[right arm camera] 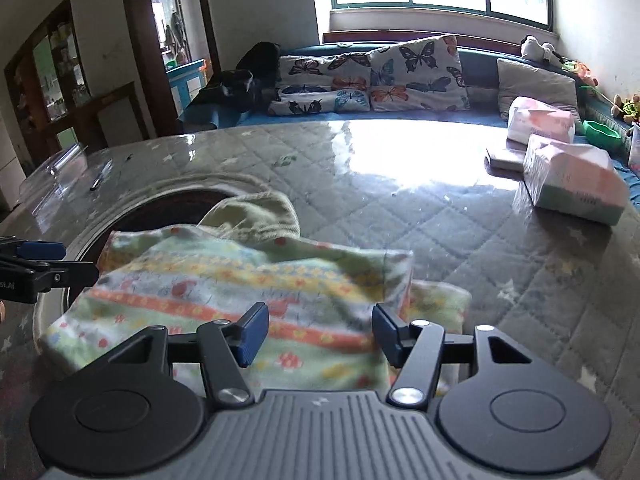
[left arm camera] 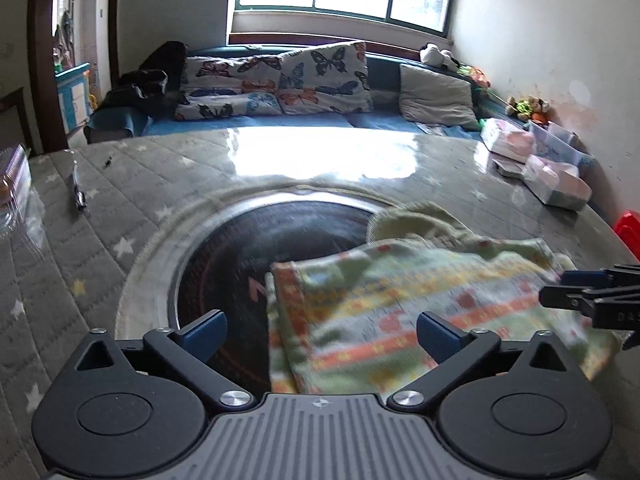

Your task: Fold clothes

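Note:
A folded green garment (left arm camera: 400, 300) with orange and yellow patterned stripes lies on the table, partly over a dark round inset (left arm camera: 240, 256). A plain green cuff or hem sticks out at its far side. My left gripper (left arm camera: 322, 330) hovers over the garment's left edge, jaws wide open and empty. My right gripper (right arm camera: 320, 332) stands open over the garment (right arm camera: 240, 280) near its right fold; the pads do not press on the cloth. Each gripper shows at the other view's edge: the right gripper (left arm camera: 580, 292) and the left gripper (right arm camera: 40, 264).
The table (left arm camera: 120, 184) has a grey quilted star cover under glossy clear plastic. Pink tissue packs (right arm camera: 572, 184) and a flat device lie at the far right, a pen (left arm camera: 79, 192) and a clear plastic box (right arm camera: 56, 172) at the left. Behind is a sofa with butterfly cushions (left arm camera: 280, 80).

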Demonstrator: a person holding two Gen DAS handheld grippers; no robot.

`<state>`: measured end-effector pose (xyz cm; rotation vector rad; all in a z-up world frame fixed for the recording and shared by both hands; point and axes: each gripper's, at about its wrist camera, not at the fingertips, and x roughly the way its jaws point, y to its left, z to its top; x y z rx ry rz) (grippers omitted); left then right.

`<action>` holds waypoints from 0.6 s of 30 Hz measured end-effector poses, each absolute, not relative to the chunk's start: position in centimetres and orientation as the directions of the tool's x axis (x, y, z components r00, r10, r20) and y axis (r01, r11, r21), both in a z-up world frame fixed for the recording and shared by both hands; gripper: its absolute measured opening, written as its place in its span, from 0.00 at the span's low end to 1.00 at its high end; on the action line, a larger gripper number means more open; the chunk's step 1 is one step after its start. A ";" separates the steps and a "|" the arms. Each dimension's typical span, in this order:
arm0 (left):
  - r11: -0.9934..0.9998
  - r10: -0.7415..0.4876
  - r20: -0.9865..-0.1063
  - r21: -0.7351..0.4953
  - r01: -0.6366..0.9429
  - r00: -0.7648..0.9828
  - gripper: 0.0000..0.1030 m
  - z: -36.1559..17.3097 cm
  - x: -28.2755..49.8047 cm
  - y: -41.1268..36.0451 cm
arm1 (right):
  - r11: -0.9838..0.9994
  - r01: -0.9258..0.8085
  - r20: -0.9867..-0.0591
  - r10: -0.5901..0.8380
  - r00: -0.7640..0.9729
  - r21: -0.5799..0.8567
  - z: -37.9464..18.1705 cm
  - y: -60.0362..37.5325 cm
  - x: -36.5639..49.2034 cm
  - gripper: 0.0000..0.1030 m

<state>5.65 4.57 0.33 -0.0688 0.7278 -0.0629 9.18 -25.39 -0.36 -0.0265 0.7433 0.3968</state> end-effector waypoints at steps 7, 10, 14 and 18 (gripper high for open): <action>0.999 -0.005 -0.659 -0.035 -0.023 0.752 1.00 0.1 8.2 5.2 | 0.925 -0.355 -0.652 0.353 0.671 0.136 -0.2 -25.0 11.6 0.58; 0.998 0.028 -0.665 -0.017 -0.053 0.747 1.00 -0.3 9.1 5.6 | 0.927 -0.349 -0.661 0.348 0.665 0.138 -0.7 -24.8 12.4 0.58; 0.997 0.057 -0.679 -0.005 -0.083 0.732 1.00 -1.0 10.1 6.2 | 0.930 -0.338 -0.672 0.344 0.656 0.145 -1.4 -24.9 13.1 0.58; 0.995 0.086 -0.688 0.027 -0.094 0.720 1.00 -1.7 10.7 6.4 | 0.929 -0.344 -0.675 0.340 0.655 0.134 -1.1 -24.8 13.1 0.58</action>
